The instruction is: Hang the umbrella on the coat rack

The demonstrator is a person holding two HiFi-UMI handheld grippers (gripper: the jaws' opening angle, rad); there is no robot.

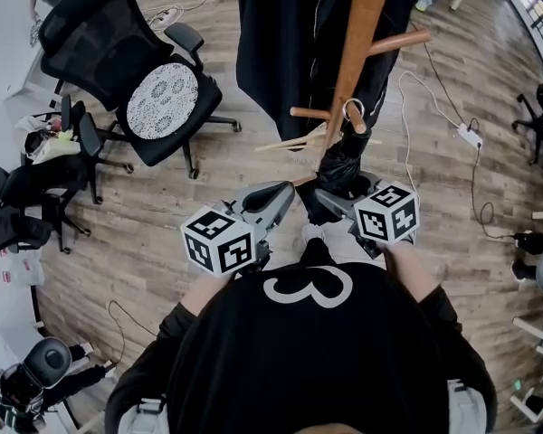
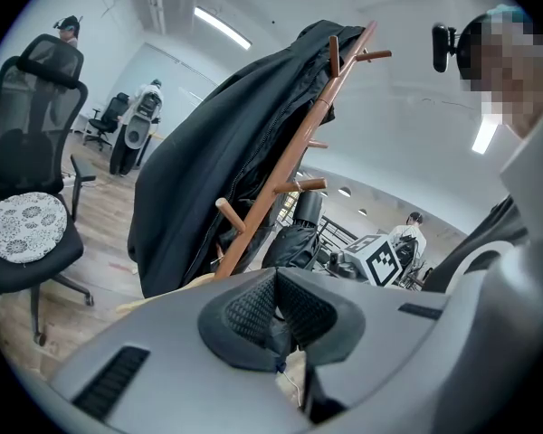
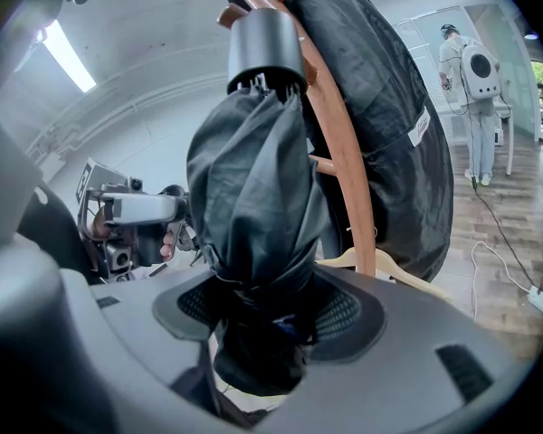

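Note:
A wooden coat rack [image 1: 360, 34] stands in front of me, with a black coat [image 1: 290, 34] draped on its far side. My right gripper [image 1: 333, 194] is shut on the folded black umbrella [image 1: 346, 163], held upright against the pole. The umbrella's pale strap loop [image 1: 353, 107] seems to sit around a short lower peg [image 1: 356, 121]. In the right gripper view the umbrella [image 3: 253, 188] fills the jaws of that gripper [image 3: 262, 310], its handle cap [image 3: 265, 48] pointing up. My left gripper [image 1: 279, 194] is shut and empty, just left of the umbrella; its pads [image 2: 253, 310] touch.
A black office chair with a patterned cushion [image 1: 163, 102] stands to the left, and more chairs [image 1: 27, 197] sit further left. A wooden hanger [image 1: 294, 141] sticks out under the coat. A power strip with cables [image 1: 471, 136] lies on the floor at right. A person [image 3: 471, 80] stands far off.

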